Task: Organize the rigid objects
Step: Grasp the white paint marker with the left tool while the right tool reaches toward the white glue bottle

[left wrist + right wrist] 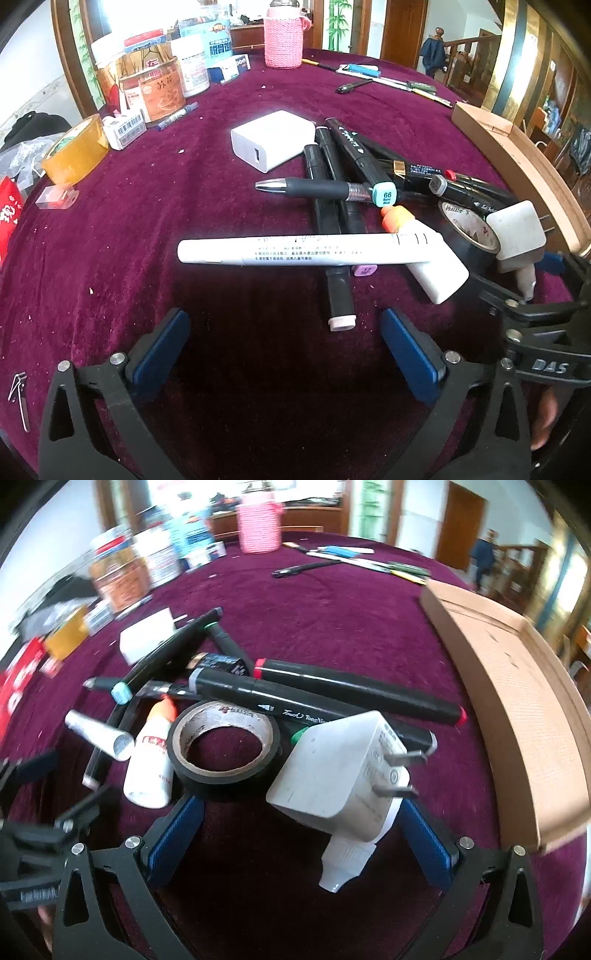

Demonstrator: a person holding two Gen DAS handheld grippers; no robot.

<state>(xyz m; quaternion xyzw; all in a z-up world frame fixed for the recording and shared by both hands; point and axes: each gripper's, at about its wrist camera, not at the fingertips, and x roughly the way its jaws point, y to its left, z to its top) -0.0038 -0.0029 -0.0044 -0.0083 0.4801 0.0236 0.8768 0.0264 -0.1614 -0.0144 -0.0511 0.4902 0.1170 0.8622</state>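
Looking like a home living/dining rm: round tabletop (110, 258) wearing maroon velvet cloth, food jars (159, 92) & pink knit-sleeved bottle (283, 38) crowding at 11-12 o'clock, wooden doors (400, 26) standing behind, stair railing (469, 40) w/ person (434, 51) walking at 1 o'clock.

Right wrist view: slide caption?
Open right claw reaching toward white plug adapter beside black tape roll in a marker pile.

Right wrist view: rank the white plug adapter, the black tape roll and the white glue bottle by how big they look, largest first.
1. White plug adapter, though it is nearest the camera, which inflates it.
2. Black tape roll, nearly as big.
3. White glue bottle, clearly smallest.
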